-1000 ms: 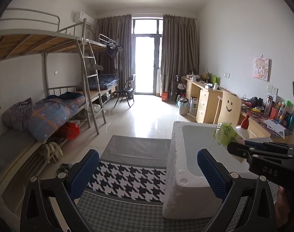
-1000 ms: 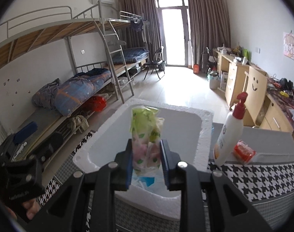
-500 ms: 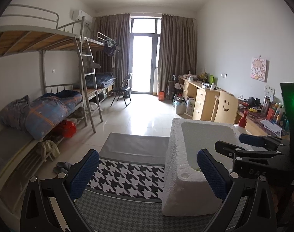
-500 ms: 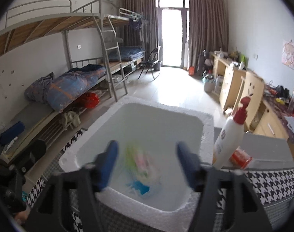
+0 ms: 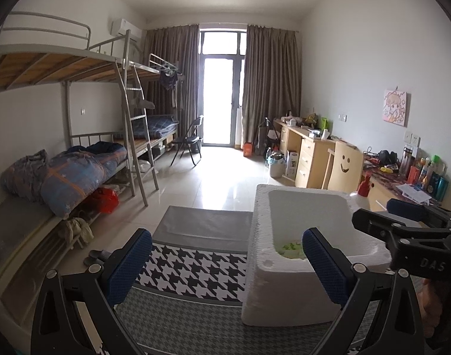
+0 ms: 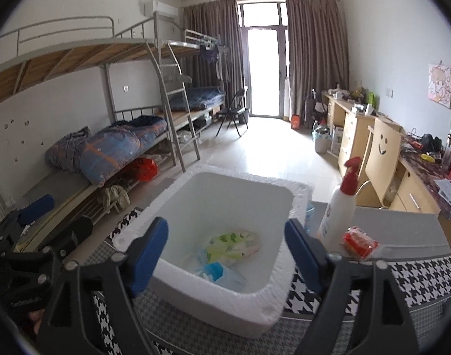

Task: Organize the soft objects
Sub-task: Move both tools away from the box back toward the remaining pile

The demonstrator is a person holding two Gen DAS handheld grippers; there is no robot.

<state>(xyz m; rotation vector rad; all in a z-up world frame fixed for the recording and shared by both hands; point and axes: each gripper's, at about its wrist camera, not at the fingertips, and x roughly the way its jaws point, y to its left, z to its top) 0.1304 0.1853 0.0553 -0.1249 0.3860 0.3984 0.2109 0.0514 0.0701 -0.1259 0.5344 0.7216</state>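
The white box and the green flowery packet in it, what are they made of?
The white box looks like foam, probably polystyrene: matte, with thick walls and a crumbly, pebbled rim. The green flowery packet seems to be thin soft plastic film, slightly shiny and crinkled, lying flat on the bottom; what is inside cannot be seen.

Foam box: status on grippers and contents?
Right gripper opening, nothing between pads. Left gripper open, empty. Green floral pack lying inside foam box. Nothing blocking.
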